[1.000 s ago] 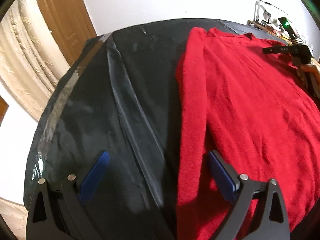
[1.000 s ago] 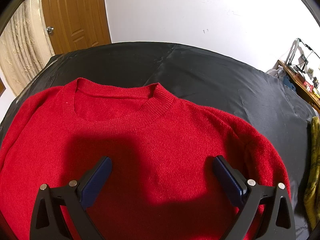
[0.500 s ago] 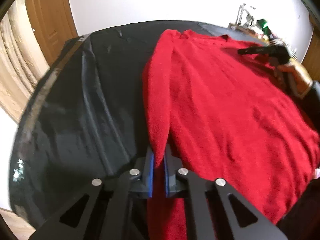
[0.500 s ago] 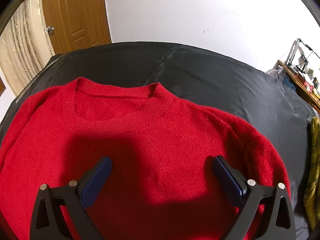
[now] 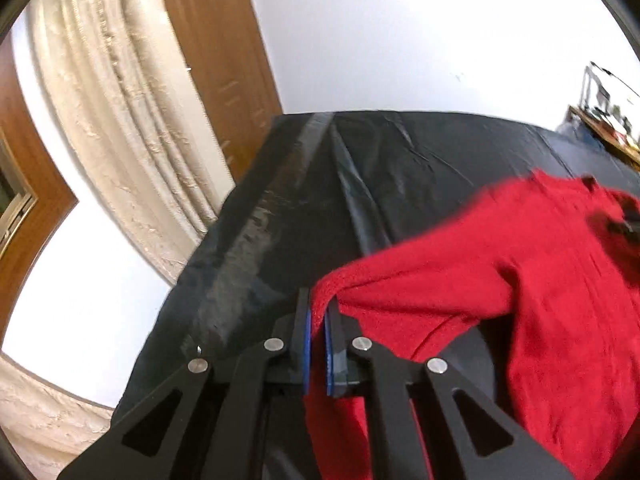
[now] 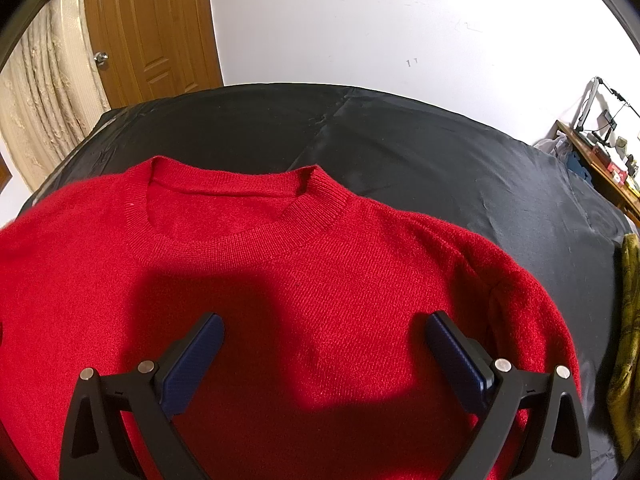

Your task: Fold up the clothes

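Black sheet-covered desk (image 6: 400, 152), white wall, wooden door (image 6: 152, 28) behind. Red sweater (image 6: 320, 280) lies flat, collar toward wall. Left tongs (image 5: 317, 316) pinch the sweater's sleeve (image 5: 420, 280), raised off the sheet. Right tongs (image 6: 322, 344) spread wide over the sweater's chest, holding nothing.

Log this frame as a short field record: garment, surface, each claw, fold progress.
garment: red sweater, neckline away from the right camera
surface: black sheet
left claw: shut on the sweater's sleeve, lifted off the sheet
right claw: open over the chest, gripping nothing
fold progress: sleeve raised, not yet laid across the body
other: olive cloth at the right edge
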Motion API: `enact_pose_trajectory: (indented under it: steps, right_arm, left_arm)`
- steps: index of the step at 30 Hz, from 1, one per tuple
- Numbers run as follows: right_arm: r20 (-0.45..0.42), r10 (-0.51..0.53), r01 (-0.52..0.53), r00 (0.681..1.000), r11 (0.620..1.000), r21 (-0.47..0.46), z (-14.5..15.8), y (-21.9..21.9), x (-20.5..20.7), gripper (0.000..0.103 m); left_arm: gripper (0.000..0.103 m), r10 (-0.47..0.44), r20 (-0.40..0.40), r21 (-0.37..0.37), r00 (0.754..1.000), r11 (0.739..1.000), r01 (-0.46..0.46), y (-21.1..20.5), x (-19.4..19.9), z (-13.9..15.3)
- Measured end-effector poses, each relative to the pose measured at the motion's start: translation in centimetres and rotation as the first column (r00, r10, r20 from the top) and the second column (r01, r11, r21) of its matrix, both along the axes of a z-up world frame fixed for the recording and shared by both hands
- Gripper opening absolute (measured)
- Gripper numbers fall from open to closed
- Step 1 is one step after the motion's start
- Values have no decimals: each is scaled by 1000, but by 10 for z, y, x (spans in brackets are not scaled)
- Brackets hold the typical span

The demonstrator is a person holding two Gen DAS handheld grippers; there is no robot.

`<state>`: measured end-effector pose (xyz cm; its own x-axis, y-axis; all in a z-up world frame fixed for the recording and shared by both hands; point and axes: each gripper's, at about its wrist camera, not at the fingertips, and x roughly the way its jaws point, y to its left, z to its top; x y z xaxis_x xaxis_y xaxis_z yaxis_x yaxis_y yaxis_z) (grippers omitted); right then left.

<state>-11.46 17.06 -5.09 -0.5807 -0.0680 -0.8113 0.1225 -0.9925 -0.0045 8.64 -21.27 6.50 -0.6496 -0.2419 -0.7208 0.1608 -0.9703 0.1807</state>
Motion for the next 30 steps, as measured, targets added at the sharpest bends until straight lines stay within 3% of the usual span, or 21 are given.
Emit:
enact_pose_trajectory:
  steps: [4, 9, 10, 12, 14, 17, 20, 22, 24, 30]
  right_arm:
    - [0, 1, -1, 1000, 1000, 0, 0, 1, 0, 103]
    - [1, 1, -1, 1000, 1000, -1, 0, 1, 0, 103]
    - [1, 1, -1, 1000, 1000, -1, 0, 1, 0, 103]
    - [1, 1, -1, 1000, 1000, -1, 0, 0, 0, 103]
    - [1, 1, -1, 1000, 1000, -1, 1, -1, 1, 103]
    - [1, 1, -1, 1000, 1000, -1, 1, -2, 1, 103]
    - [1, 1, -1, 1000, 1000, -1, 1, -2, 1, 103]
    - [1, 1, -1, 1000, 1000, -1, 1, -2, 1, 103]
    - [1, 1, -1, 1000, 1000, -1, 1, -2, 1, 103]
    - [1, 1, -1, 1000, 1000, -1, 1, -1, 2, 103]
  left_arm:
    - [10, 4, 2, -54, 1000, 999, -4, 0, -22, -1]
    - [13, -33, 43, -270, 999, 962, 43, 17, -54, -18]
    - [15, -24, 63, -278, 998, 960, 40, 15, -58, -21]
    - [38, -1, 98, -278, 995, 960, 28, 9, -62, -27]
    - [52, 25, 129, -262, 991, 965, 10, 0, -64, -33]
    - [82, 33, 153, -151, 988, 988, -10, -17, -53, -36]
    - [83, 31, 156, 41, 987, 998, -38, -34, -28, -36]
    - [83, 19, 156, 189, 988, 981, -49, -42, -7, -36]
    - [84, -2, 144, 271, 990, 962, -38, -37, 12, -36]
    - [84, -60, 167, 373, 984, 928, -7, -4, 45, -53]
